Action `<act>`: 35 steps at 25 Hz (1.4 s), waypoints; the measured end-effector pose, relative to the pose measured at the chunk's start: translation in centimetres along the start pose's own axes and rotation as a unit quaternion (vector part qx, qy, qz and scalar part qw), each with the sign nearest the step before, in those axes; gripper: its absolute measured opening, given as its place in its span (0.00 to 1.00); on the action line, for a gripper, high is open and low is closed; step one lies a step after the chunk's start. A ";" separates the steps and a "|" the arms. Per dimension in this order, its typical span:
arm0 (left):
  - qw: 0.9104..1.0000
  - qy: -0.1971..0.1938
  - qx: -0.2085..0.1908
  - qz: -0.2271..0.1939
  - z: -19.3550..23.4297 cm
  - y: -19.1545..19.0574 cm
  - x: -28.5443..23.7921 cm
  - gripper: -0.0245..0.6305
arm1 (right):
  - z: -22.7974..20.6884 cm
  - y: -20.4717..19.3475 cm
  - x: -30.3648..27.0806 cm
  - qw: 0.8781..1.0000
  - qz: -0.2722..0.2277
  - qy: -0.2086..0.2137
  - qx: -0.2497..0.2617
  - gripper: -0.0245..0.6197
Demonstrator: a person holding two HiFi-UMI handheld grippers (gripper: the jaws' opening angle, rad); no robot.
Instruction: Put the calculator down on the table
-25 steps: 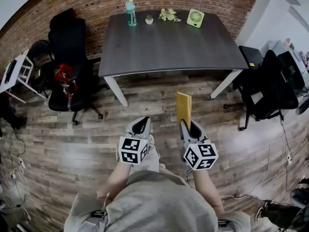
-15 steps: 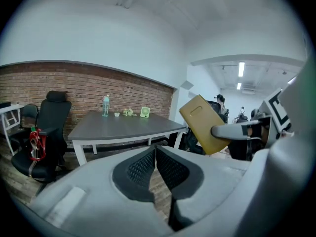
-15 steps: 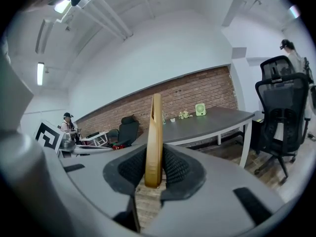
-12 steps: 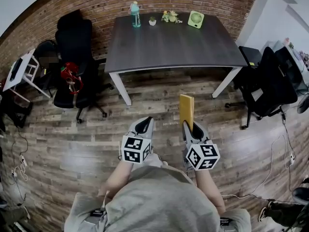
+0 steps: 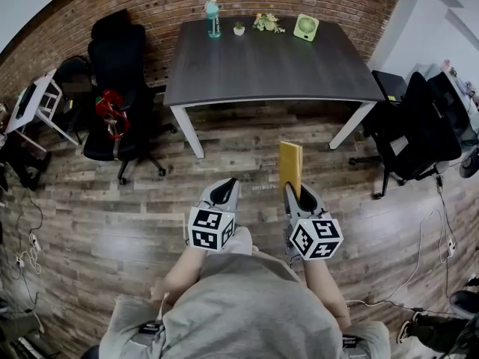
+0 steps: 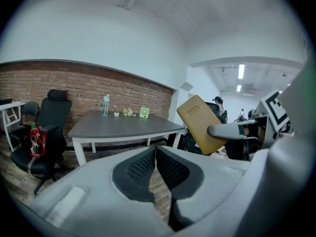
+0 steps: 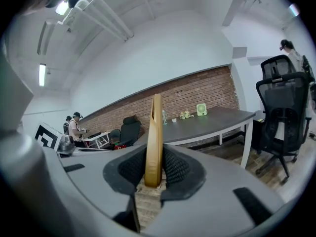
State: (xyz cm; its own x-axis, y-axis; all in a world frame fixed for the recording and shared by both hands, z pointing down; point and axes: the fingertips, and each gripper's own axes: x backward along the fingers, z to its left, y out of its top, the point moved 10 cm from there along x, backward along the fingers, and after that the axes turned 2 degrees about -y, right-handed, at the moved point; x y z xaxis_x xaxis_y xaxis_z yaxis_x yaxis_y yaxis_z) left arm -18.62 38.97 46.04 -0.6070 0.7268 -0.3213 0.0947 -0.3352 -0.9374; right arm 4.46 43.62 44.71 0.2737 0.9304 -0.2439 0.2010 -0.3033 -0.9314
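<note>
The calculator (image 5: 290, 165) is a flat yellow slab that stands on edge between the pads of my right gripper (image 5: 298, 195), which is shut on it. In the right gripper view the calculator (image 7: 156, 132) shows edge-on between the dark pads. In the left gripper view the calculator (image 6: 200, 123) appears at the right, tilted. My left gripper (image 5: 221, 193) is shut with nothing in it, level with the right one, a short way to its left; its pads (image 6: 143, 168) meet in its own view. The dark grey table (image 5: 269, 69) lies ahead, across a stretch of wooden floor.
At the table's far edge stand a bottle (image 5: 213, 18), a small pot (image 5: 239, 29), flowers (image 5: 266, 23) and a green fan (image 5: 304, 27). A black office chair (image 5: 116, 81) with a red item stands left of the table. Another black chair (image 5: 419, 129) stands at the right.
Both grippers have come a little closer to the table, the calculator still held upright. The table and chairs sit slightly nearer in the head view.
</note>
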 end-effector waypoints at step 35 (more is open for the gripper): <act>0.999 -0.038 -0.004 0.001 7.2 7.7 -17.8 0.07 | -9.0 7.3 -16.0 0.999 -0.006 -0.031 -0.024 0.17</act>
State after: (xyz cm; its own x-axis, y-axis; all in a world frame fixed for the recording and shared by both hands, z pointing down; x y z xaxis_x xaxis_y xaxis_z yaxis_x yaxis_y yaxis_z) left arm -12.76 19.18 45.50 -0.6647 0.6784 -0.3129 0.1021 -0.3323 -0.9376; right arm 10.04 24.71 44.27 0.2127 0.9446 -0.2500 0.2491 -0.2998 -0.9209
